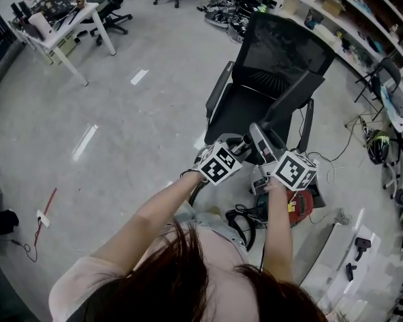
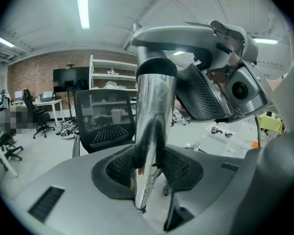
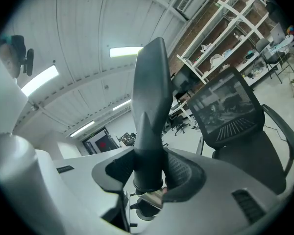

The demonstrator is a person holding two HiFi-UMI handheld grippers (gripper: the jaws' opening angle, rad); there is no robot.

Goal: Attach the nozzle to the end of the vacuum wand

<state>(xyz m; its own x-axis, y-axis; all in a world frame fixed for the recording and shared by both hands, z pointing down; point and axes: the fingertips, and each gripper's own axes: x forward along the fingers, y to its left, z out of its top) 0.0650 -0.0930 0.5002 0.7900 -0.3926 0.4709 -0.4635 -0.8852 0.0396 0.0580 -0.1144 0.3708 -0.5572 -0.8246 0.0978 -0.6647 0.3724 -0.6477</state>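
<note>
Two full grips here; the left gripper (image 2: pixel 148 168) has its fingers (image 2: pixel 115 173) clamped on the shiny wand (image 2: pixel 154 106) mid-frame, the right gripper (image 3: pixel 149 173) squeezes the dark nozzle (image 3: pixel 150 102) at centre; I'd line up both axes first, then push the nozzle straight on; no sideways wiggle.

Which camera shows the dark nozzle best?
Right gripper view: the nozzle stands large between its jaws, gripped. In the head view it is too small to make out; the left gripper view doesn't clearly show it.
</note>
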